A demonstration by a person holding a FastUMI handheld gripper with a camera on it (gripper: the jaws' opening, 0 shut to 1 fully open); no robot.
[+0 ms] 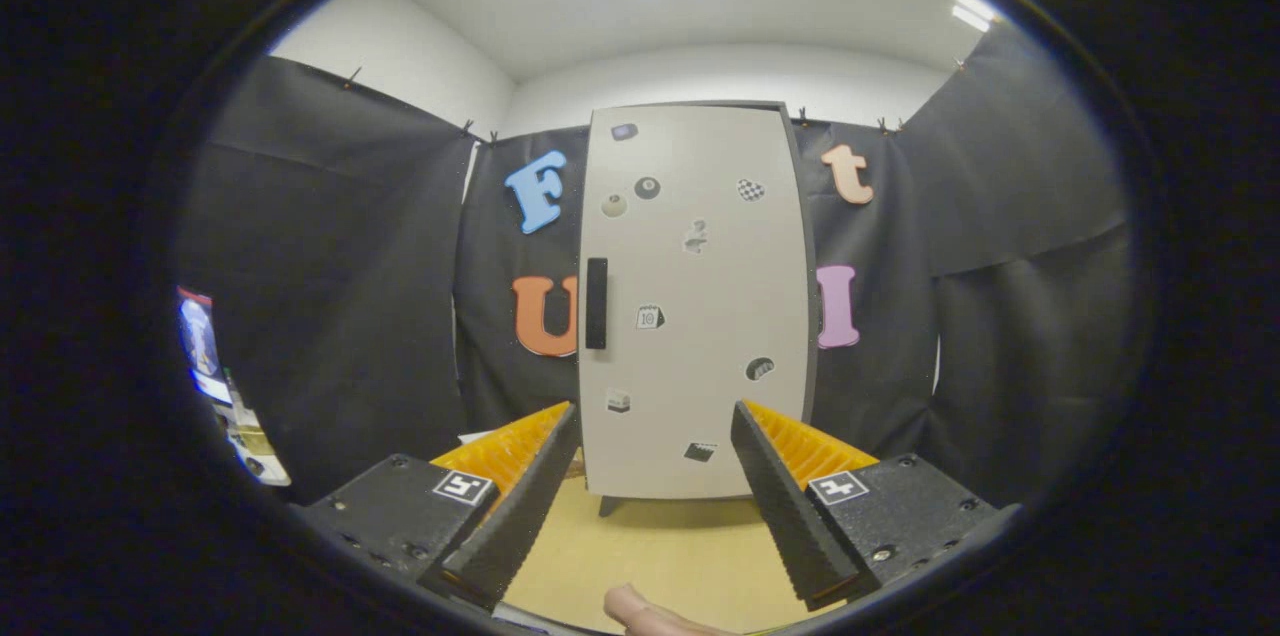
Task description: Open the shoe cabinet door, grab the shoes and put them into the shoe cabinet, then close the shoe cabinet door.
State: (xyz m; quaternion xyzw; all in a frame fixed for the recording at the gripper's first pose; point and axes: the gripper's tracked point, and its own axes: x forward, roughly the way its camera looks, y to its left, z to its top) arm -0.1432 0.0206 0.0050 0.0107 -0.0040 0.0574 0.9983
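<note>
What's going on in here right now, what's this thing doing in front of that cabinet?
A person is holding a handheld gripper aimed at a shoe cabinet standing on a light floor. The cabinet door is shut, with its dark handle on the door's left edge. The gripper's fingers are spread open with nothing between them, well short of the door. A fingertip shows just below the fingers.
</note>
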